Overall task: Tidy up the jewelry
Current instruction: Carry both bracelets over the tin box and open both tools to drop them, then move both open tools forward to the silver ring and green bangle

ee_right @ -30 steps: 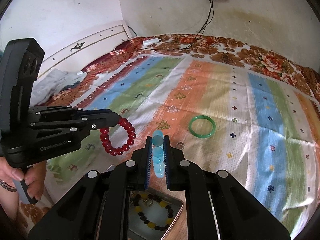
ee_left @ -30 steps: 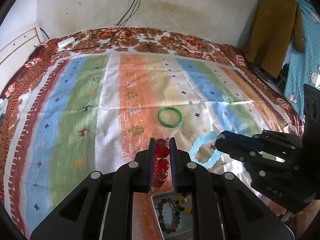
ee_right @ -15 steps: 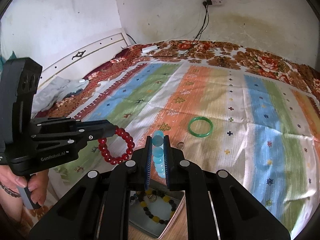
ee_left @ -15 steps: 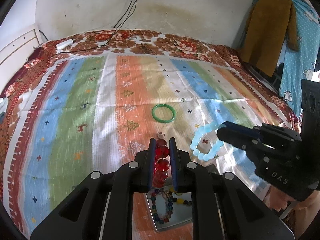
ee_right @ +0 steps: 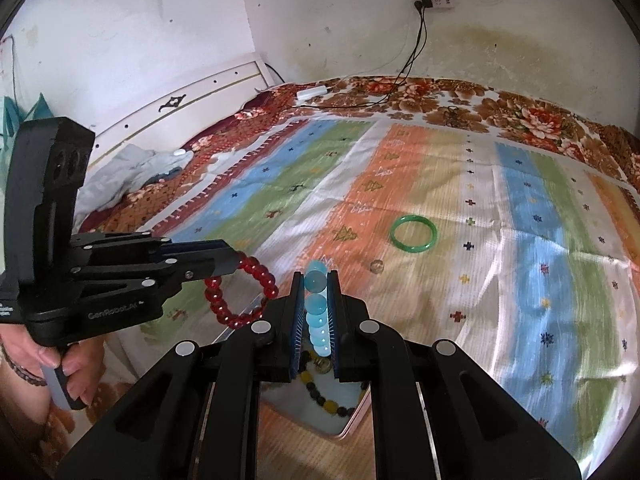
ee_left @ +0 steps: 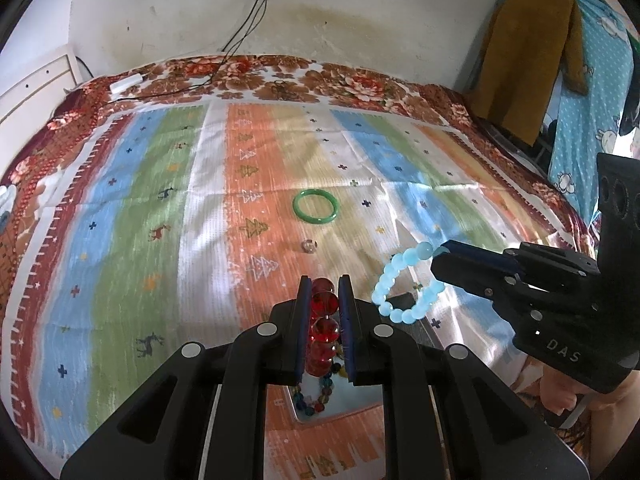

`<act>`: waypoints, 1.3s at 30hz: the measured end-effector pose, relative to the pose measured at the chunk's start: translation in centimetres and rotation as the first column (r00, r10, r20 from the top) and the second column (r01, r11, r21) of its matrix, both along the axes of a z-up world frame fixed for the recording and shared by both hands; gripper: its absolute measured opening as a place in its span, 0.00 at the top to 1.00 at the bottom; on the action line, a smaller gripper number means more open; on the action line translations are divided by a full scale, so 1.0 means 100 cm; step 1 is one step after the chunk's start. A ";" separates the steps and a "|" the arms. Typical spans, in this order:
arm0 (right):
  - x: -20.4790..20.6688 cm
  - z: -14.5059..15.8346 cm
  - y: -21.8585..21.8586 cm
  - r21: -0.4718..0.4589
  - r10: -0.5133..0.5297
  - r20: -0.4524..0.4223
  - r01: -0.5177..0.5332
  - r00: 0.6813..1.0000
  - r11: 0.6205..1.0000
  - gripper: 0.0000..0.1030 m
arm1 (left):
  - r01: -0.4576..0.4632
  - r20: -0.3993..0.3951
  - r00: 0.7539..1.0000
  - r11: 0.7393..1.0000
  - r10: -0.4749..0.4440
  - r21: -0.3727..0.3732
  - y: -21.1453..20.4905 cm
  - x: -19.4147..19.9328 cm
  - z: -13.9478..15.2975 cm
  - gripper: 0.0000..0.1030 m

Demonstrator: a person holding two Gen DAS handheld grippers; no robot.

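Observation:
My left gripper is shut on a red bead bracelet, which also shows hanging from it in the right wrist view. My right gripper is shut on a light blue bead bracelet, which also shows in the left wrist view. Both hang above a shallow metal tray that holds a multicoloured bead bracelet. A green bangle and a small clear bead lie on the striped bedspread beyond.
The bedspread covers a bed against a white wall. A white charger with cables lies at the far edge. Clothes hang at the right. A headboard and grey cloth are at the left.
Both grippers have drawn back toward the near edge with their bracelets; more of the tray shows beneath them and the green bangle sits farther off.

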State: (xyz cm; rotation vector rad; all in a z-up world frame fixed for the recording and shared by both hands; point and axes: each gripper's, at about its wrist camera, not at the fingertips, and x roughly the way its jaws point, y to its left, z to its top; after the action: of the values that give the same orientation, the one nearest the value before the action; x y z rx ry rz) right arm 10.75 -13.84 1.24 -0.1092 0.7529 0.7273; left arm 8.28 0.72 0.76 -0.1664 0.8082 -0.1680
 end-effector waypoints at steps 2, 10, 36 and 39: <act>-0.003 -0.003 -0.001 -0.002 -0.002 -0.004 0.002 1.000 1.000 0.88 | -0.001 -0.007 1.000 1.000 0.001 0.002 -0.001 -0.001 -0.003 0.87; -0.009 -0.011 -0.002 -0.023 0.018 -0.028 -0.018 0.999 1.000 0.88 | 0.018 -0.031 0.999 1.000 -0.017 0.016 -0.009 -0.006 -0.011 0.87; 0.024 -0.022 -0.019 -0.042 -0.116 -0.060 0.114 0.991 0.993 0.50 | -0.035 -0.092 0.995 0.998 0.039 0.048 0.011 0.011 -0.033 0.52; 0.032 -0.023 -0.020 -0.039 -0.130 -0.066 0.128 0.989 0.991 0.48 | -0.031 -0.094 0.995 0.998 0.037 0.060 0.010 0.017 -0.036 0.49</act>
State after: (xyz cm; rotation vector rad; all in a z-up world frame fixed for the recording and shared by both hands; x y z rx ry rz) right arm 13.96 -15.82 -1.05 -0.0666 0.8309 0.5970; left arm 9.99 1.74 -2.82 -0.1334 0.9034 -0.1049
